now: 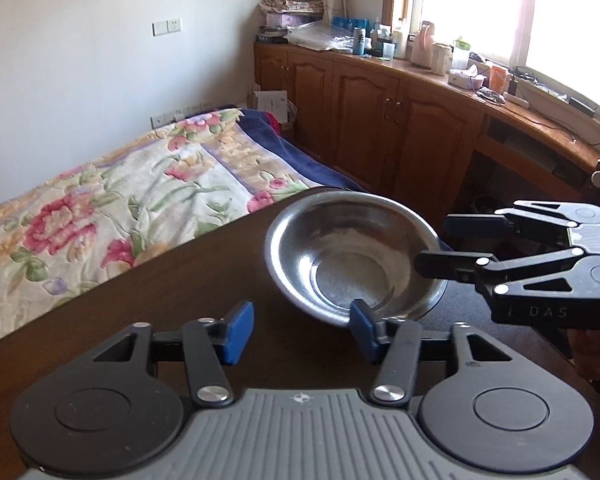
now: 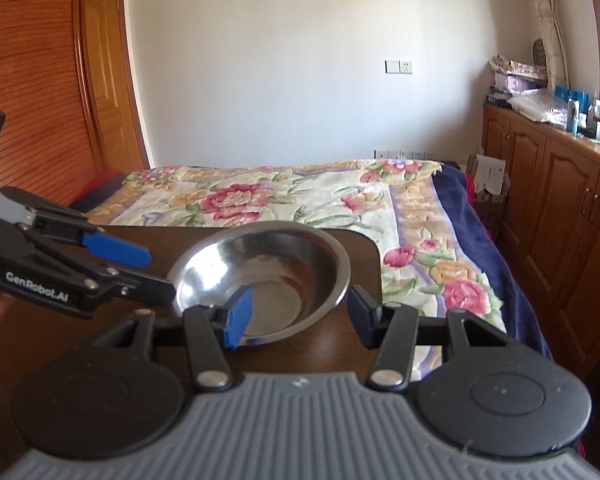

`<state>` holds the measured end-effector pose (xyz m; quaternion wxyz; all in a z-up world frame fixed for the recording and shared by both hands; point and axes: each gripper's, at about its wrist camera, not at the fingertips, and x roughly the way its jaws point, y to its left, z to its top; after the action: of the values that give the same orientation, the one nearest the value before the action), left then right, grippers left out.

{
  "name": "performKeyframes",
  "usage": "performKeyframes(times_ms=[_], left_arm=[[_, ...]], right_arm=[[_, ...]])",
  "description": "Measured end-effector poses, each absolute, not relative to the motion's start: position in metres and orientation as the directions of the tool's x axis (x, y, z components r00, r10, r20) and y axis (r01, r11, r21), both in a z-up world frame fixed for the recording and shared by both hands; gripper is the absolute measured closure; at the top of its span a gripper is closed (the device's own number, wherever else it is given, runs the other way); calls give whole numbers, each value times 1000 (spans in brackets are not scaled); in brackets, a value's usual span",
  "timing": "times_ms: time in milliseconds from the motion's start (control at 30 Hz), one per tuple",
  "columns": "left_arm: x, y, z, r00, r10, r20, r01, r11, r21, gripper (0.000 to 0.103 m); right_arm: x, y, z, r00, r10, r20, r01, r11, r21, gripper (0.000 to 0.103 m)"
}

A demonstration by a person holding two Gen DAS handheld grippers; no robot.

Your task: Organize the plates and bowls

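We see one steel bowl (image 1: 354, 254), empty, shiny with dull smears inside, mouth tilted up, resting at the far corner of the dark table (image 1: 180, 292) beside the floral bed (image 1: 120, 200). Round, it has no long axis. Left gripper (image 1: 302, 332) and right gripper (image 2: 298, 312) both gape wide at its rim.

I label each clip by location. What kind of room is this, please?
Most likely a bedroom: a bed with a floral quilt, wooden cabinets under the window, and a wooden door. The steel bowl sits on a dark table beside the bed.
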<state>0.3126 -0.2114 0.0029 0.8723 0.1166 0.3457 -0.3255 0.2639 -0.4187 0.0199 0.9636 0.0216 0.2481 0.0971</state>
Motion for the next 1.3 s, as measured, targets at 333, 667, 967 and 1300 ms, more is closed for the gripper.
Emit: performKeyframes(times_ms=[333, 667, 967, 1300], left_arm=[[320, -218, -1, 532, -498, -685, 648, 760, -50, 52], [328, -220, -6, 527, -485, -698, 633, 772, -58, 71], [332, -220, -11, 517, -474, -713, 620, 781, -69, 79], [322, -211, 0, 549, -471, -691, 621, 782, -40, 84]], right_arm=[[269, -418, 15, 836, 230, -498, -185, 973, 140, 49], [269, -415, 14, 831, 237, -504, -188, 971, 148, 63], [274, -415, 9, 820, 235, -523, -169, 971, 171, 77], [273, -415, 14, 818, 245, -520, -165, 967, 196, 87]])
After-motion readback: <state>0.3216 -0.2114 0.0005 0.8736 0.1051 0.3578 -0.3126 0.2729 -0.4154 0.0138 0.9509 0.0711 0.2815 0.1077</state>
